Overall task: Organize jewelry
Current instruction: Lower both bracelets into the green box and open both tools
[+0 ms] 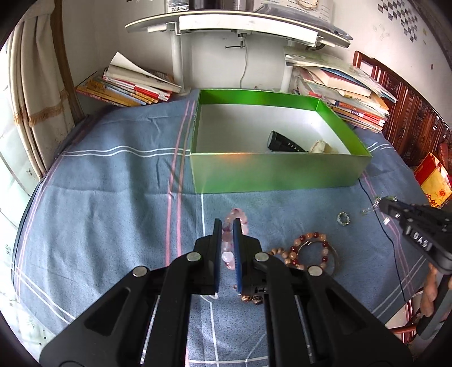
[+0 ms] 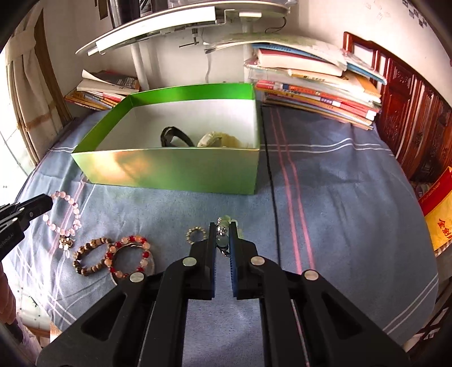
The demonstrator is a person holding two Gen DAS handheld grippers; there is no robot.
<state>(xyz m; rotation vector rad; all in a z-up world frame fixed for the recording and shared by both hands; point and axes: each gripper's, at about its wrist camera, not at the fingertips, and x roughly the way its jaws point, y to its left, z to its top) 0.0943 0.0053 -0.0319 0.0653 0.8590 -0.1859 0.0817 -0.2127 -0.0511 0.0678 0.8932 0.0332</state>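
Note:
A green box [image 1: 279, 170] stands on the blue cloth; a black watch [image 1: 284, 142] and a cream bracelet [image 1: 320, 146] lie inside. My left gripper [image 1: 227, 223] is shut on a pink bead bracelet [image 1: 236, 216], which also shows in the right wrist view [image 2: 69, 214]. My right gripper [image 2: 223, 225] is shut on a pale green bead pendant with a chain [image 2: 223, 238]. A red-and-peach bead bracelet [image 2: 128, 255], a brown bead bracelet [image 2: 87, 254] and a small ring [image 2: 195, 234] lie on the cloth to its left.
Book stacks [image 1: 132, 84] [image 2: 313, 84] flank the box at the back under a white desk [image 1: 240, 25]. A black cable [image 2: 269, 180] runs along the box's right side. A carved wooden frame [image 2: 406, 118] stands at right.

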